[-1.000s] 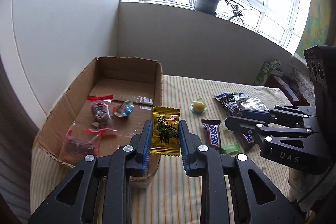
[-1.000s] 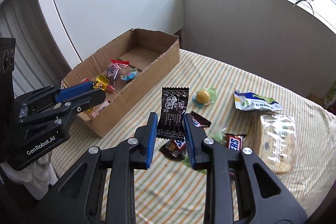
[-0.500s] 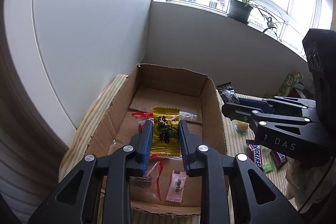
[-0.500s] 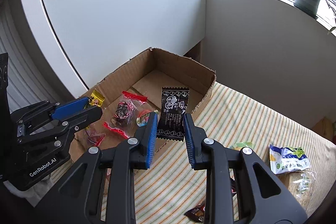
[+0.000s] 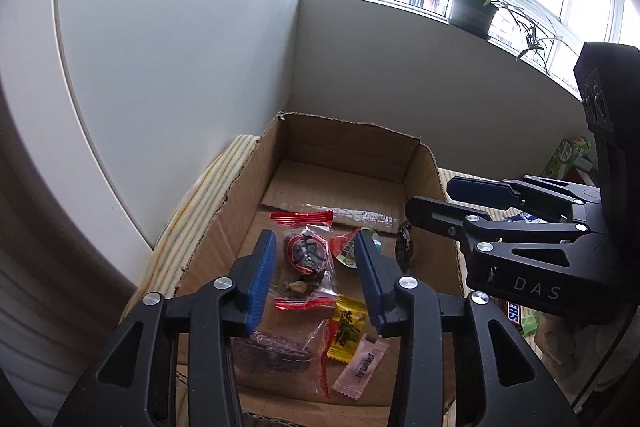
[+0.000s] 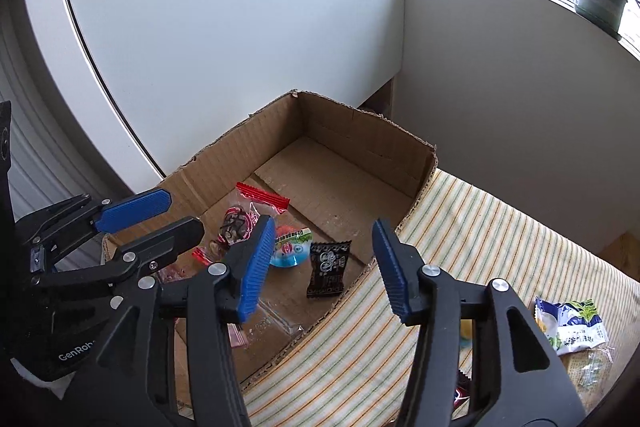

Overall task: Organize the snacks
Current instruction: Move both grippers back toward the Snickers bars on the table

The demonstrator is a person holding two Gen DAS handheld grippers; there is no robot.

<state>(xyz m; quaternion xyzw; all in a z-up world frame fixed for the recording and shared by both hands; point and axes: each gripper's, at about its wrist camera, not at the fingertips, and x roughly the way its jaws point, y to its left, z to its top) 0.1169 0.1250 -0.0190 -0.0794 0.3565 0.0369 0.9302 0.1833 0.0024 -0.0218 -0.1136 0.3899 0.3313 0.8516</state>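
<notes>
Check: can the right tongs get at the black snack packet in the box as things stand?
Probably yes. The right tongs are open and hang right above the black packet, which lies loose on the cardboard box floor; the left tongs sit off to the side.

A yellow candy packet (image 5: 347, 331) lies flat on the floor of the cardboard box (image 5: 224, 227), near its front edge, beside a pink sachet (image 5: 361, 366). A black snack packet (image 6: 327, 269) lies by the box's right wall, next to a round blue-rimmed jelly cup (image 6: 289, 251) and a red-ended clear packet (image 5: 306, 259).
</notes>
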